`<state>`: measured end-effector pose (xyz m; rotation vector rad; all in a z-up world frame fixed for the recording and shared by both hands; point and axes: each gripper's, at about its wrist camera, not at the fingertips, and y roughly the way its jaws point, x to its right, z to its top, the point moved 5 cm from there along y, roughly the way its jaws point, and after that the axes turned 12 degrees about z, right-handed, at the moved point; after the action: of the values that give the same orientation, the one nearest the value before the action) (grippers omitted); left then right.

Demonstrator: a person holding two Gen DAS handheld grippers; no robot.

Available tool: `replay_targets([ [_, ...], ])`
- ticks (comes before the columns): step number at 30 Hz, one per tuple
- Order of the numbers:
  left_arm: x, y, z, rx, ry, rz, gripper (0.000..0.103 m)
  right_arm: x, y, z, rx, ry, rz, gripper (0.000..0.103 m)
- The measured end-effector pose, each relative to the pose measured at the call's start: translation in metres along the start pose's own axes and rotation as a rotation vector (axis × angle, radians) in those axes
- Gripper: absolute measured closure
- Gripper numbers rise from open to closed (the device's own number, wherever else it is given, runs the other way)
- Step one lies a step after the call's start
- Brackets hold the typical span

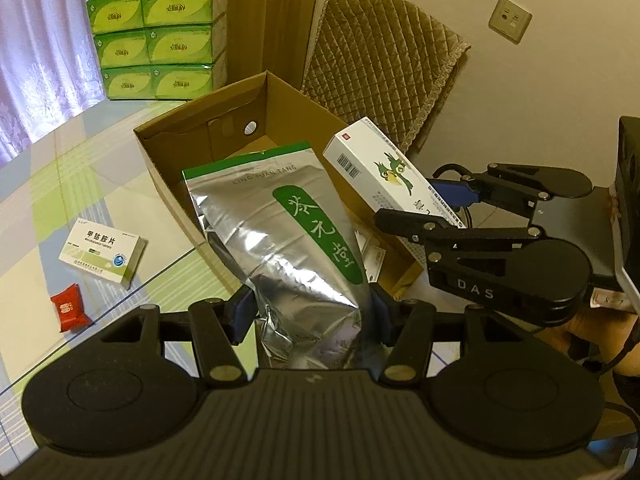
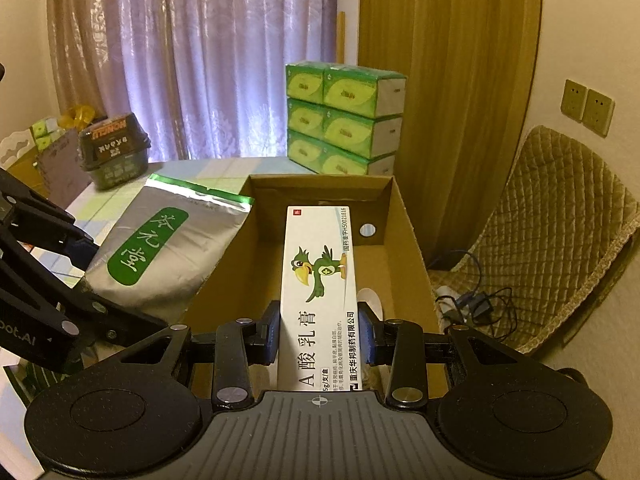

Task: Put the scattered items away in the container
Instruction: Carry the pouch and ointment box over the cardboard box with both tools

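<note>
Checked tablecloth (image 1: 80, 168), left gripper (image 1: 310, 312) jaws pinching foil pouch (image 1: 280, 232), right gripper (image 2: 318, 336) jaws pinching ointment box (image 2: 320, 280), cardboard box (image 2: 408, 240) floor mostly hidden.

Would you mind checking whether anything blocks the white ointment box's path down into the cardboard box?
Nothing visible does. The white ointment box, clamped in the right hand-held gripper, hangs over the open cardboard box; the silver pouch stays left of that wall.
</note>
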<state>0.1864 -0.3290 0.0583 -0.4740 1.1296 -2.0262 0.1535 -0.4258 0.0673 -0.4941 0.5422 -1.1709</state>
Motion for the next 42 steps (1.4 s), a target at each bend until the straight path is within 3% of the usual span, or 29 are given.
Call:
replay_targets([
  [11,-0.008,0.025,0.024,-0.002,-0.057,-0.009,0.05,0.023,0.026,0.012,-0.019,-0.001,-0.008,0.063],
  [28,-0.021,0.064,0.048,-0.026,-0.228,-0.019,0.05,0.053,0.05,0.031,-0.01,0.024,-0.029,0.063],
  [42,-0.026,0.09,0.056,-0.029,-0.272,0.025,0.05,0.065,0.067,0.032,-0.02,0.047,-0.021,0.063],
])
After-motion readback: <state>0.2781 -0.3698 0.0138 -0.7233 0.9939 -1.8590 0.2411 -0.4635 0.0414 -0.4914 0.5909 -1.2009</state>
